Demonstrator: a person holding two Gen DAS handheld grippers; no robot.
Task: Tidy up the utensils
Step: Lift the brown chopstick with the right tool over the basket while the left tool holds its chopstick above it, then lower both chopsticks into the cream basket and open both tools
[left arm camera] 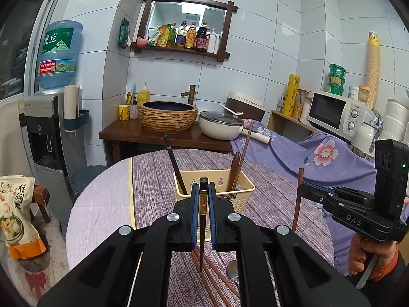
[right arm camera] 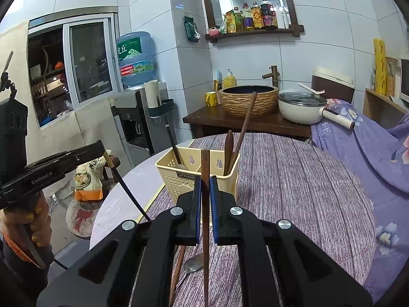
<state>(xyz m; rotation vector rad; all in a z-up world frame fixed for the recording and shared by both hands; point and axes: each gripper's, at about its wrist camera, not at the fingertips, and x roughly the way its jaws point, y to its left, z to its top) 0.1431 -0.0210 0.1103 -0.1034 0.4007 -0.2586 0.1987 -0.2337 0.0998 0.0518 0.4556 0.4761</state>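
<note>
1. Left wrist view shows a round table (left arm camera: 102, 204) covered with a purple striped tablecloth (left arm camera: 158, 179), standing in a tiled kitchen corner.
2. A cream plastic utensil basket (left arm camera: 237, 194) sits upright on the cloth, ahead of both grippers; it has two compartments, seen in the right wrist view.
3. Left gripper (left arm camera: 203, 192) has its fingers drawn narrow, pinching a dark chopstick with a gold band (left arm camera: 203, 199) that stands nearly upright, with its top just above the pads.
4. Right gripper (right arm camera: 205, 186) is likewise closed narrow, clamping a reddish-brown wooden chopstick (right arm camera: 205, 163) upright.
5. Inside the basket, a black-handled utensil (left arm camera: 175, 163) leans in the left compartment; a brown chopstick (left arm camera: 244, 151) and a wooden handle (left arm camera: 234, 168) stand in the right one.
6. On the cloth below the grippers lie more brown chopsticks (left arm camera: 217, 278) and a metal spoon (left arm camera: 233, 271), near each other.
</note>
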